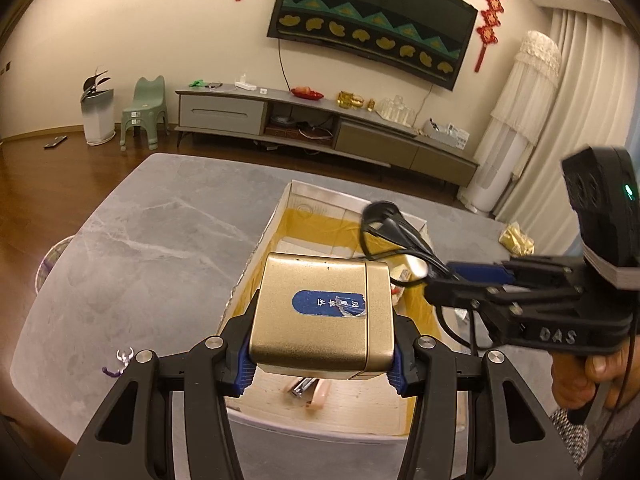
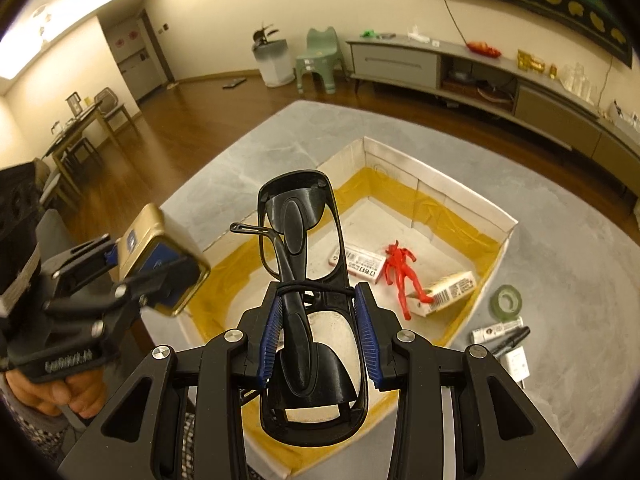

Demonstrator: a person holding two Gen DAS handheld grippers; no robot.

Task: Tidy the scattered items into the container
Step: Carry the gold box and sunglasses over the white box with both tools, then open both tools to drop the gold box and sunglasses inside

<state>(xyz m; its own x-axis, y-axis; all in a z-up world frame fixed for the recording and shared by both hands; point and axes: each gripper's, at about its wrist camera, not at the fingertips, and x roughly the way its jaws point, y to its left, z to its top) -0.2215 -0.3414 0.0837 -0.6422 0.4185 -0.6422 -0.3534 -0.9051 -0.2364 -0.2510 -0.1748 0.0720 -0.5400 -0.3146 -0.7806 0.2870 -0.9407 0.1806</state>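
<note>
Hovering over the open cardboard box (image 2: 460,196), both grippers carry something. The left gripper (image 1: 320,350) has its jaws clamped on the sides of a gold tin (image 1: 324,312) with a blue label, held above the box's near-left part. The right gripper (image 2: 318,334) has its jaws pressed against a folded pair of black glasses (image 2: 304,248), which stand upright between the blue pads (image 2: 270,332) over the box's near end. Inside the box lie a red figurine (image 2: 402,272) and two small white cartons (image 2: 360,262), one touching the figurine's leg. On the grey surface (image 2: 568,248) just beside the box sit a roll of green tape (image 2: 507,300), a black marker (image 2: 512,340) and a small white charger (image 2: 516,364).
</note>
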